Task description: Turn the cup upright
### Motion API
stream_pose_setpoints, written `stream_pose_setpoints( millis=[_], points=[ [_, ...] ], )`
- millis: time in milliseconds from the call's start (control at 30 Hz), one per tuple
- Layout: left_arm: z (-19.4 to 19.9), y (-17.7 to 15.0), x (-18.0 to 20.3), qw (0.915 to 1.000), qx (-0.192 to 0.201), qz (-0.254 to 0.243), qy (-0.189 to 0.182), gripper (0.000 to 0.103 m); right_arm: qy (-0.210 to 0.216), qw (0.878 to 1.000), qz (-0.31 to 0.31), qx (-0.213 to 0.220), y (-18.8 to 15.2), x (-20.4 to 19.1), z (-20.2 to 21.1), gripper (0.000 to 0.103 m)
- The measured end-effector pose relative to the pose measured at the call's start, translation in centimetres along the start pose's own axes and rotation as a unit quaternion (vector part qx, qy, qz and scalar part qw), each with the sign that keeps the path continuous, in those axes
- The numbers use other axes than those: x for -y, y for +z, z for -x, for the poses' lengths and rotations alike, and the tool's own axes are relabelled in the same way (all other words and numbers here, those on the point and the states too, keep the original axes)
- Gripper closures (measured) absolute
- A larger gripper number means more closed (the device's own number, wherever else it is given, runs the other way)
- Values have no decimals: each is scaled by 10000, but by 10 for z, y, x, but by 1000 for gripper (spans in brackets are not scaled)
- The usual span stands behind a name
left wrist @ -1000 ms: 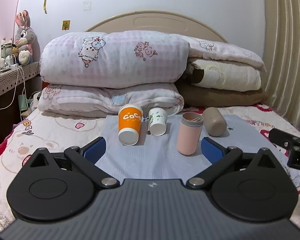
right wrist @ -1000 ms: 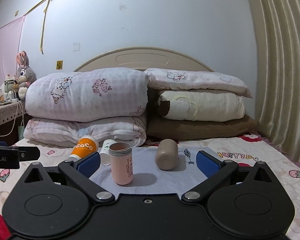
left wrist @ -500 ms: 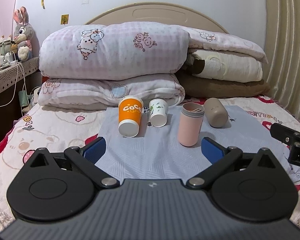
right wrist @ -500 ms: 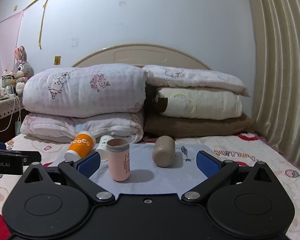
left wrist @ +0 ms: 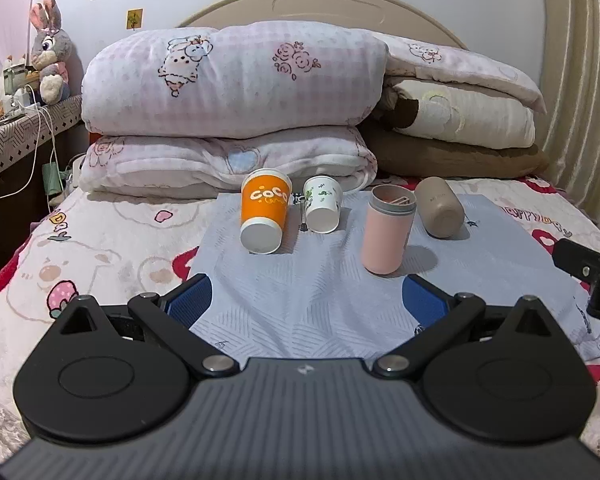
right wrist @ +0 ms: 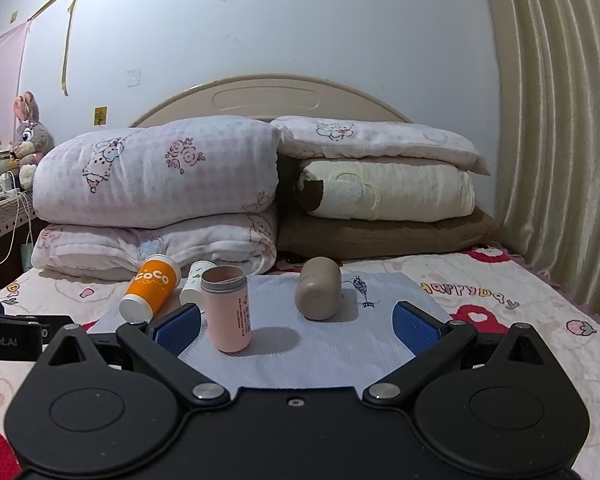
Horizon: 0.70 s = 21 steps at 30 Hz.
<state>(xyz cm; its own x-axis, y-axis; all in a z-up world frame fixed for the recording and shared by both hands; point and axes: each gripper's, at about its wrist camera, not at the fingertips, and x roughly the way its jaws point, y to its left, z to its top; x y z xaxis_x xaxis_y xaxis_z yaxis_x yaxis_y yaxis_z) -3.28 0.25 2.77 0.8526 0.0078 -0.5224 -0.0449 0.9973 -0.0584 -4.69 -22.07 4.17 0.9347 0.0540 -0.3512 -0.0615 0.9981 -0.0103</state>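
Several cups sit on a pale blue cloth (left wrist: 308,300) on the bed. An orange "CoCo" paper cup (left wrist: 264,210) lies on its side, base toward me; it also shows in the right wrist view (right wrist: 150,290). A small white leaf-print cup (left wrist: 323,204) lies on its side beside it. A pink tumbler (left wrist: 386,228) (right wrist: 227,308) stands upright with its mouth open. A beige cup (left wrist: 439,207) (right wrist: 319,294) lies on its side. My left gripper (left wrist: 306,300) is open and empty, short of the cups. My right gripper (right wrist: 296,326) is open and empty, short of the beige cup.
Folded quilts and pillows (left wrist: 232,92) are stacked behind the cups against the headboard. A side table with cables and a plush rabbit (left wrist: 50,50) stands at the left. Curtains (right wrist: 560,120) hang at the right. The right gripper's body (left wrist: 592,276) shows at the left view's right edge.
Both grippers have drifted slightly, so the cups sit a little differently in each view. The left view now looks down more on the cloth. No cup has moved.
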Motion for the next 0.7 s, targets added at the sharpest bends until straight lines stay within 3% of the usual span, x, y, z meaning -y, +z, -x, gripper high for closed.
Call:
stream_pose_setpoints(
  millis=[367, 700],
  points=[
    [3, 0, 11, 9997, 53, -236, 66, 0, 64, 9994, -219, -247, -3, 8, -8, 0],
    [-1, 2, 14, 9988, -120, -418, 207, 0, -48, 9996, -38, -293, -4, 3, -10, 0]
  ],
)
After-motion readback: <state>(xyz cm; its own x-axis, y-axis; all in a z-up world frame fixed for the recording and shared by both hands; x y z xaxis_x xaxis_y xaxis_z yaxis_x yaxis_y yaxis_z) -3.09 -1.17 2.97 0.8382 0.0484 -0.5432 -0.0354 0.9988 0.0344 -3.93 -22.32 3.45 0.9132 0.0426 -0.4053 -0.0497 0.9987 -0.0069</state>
